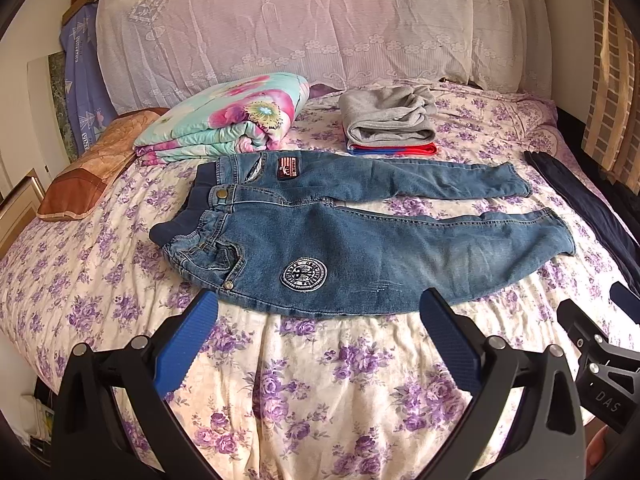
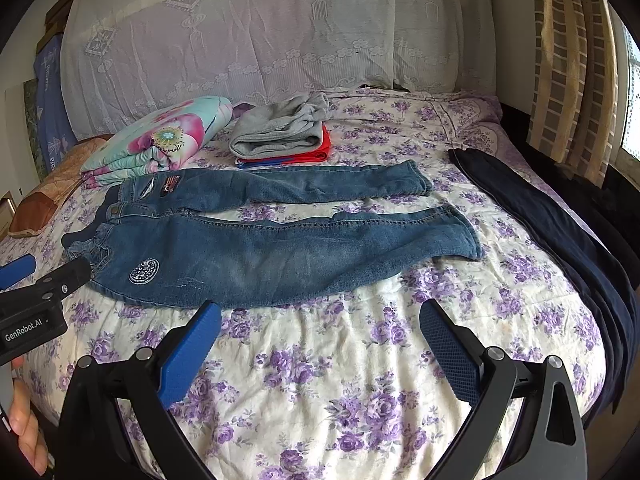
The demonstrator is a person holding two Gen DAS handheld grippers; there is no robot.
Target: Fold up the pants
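Both fisheye views look from the near edge of the bed with the purple-flowered cover (image 1: 320, 368) toward the lace-draped headboard at the top of the frame. Each sits low and close, its own blue-padded black fingers rising from the bottom corners. The left wrist view stands further left, so the blue denim pants (image 1: 360, 248) fill its centre; the right wrist view shows them left of centre (image 2: 260, 248). Both share the pants, the folded flowered quilt (image 1: 224, 120) (image 2: 160, 140) and the grey folded garment (image 1: 388, 120) (image 2: 280, 130).

My left claw (image 1: 318, 310) spread wide, holding nothing, my right claw (image 2: 320, 318) likewise spread, side by side, level.
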